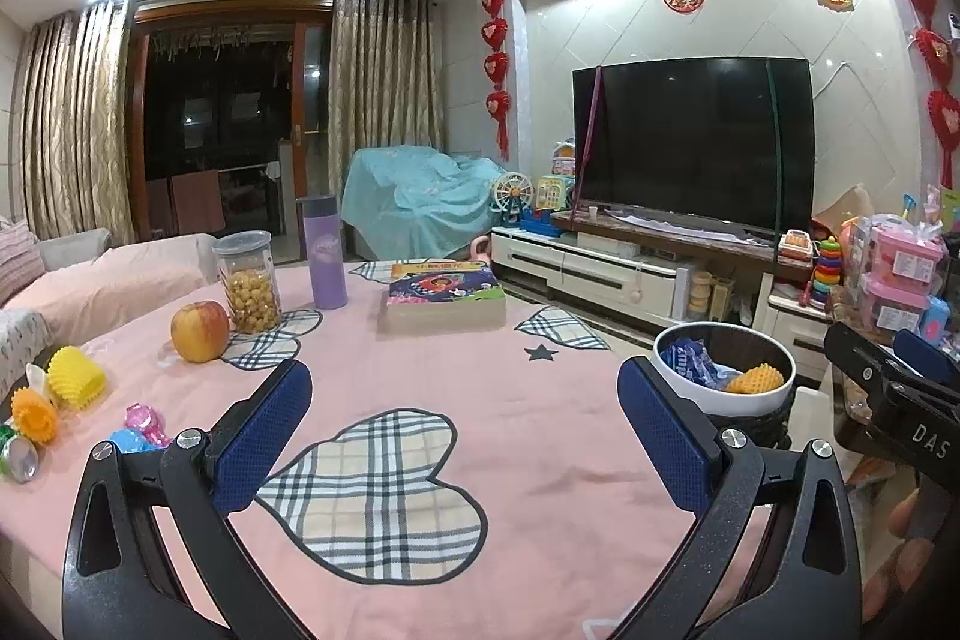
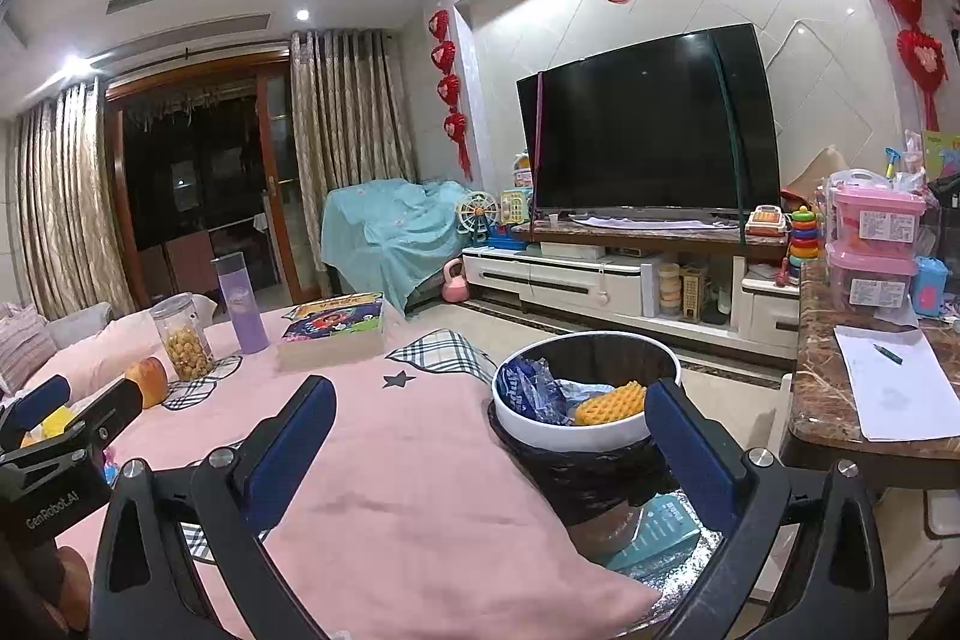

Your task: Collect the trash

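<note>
The pink-clothed counter (image 1: pixel 480 388) fills the frame's centre; the trash bin (image 1: pixel 774 397) sits lower right. Both the left tool (image 1: pixel 465 436) and right tool (image 2: pixel 489 451) are spread, empty. At far left, the yellow foam net (image 1: pixel 77 376) looks light and squashy; pinch its middle.

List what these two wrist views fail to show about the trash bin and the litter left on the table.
- Trash bin: its bottom is buried under the blue wrapper and yellow foam net in the right wrist view.
- Small litter at the table's left: cut by the left wrist frame edge, partly behind the left gripper.
- Same litter, right wrist view: hidden behind the left gripper.
</note>
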Motion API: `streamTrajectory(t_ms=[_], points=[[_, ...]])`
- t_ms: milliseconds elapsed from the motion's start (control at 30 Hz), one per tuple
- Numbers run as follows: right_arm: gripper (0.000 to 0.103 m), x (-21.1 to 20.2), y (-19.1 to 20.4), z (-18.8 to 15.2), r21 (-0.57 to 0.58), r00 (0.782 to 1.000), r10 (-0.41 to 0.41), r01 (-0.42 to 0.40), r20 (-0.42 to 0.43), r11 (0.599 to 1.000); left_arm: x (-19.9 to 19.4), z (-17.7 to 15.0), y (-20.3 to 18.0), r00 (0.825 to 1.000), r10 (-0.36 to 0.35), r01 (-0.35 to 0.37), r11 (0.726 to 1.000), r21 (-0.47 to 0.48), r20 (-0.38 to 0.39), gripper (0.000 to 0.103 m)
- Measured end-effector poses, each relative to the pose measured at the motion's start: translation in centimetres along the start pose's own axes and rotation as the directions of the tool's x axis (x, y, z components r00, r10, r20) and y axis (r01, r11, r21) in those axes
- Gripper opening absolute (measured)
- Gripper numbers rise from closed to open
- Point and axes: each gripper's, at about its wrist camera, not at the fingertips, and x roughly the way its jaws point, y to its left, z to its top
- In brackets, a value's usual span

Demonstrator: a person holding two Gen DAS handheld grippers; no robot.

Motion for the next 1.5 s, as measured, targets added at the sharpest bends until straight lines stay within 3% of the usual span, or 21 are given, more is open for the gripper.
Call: streamTrajectory(t_ms=[1500], points=[[0.103,0.11,-0.15,-0.21,0.018,1.000,0.006,-0.006,-0.010,1.000,0.30,-0.23,0.15,1.000,-0.020,0.020,1.000,0.003,-0.023,0.103]])
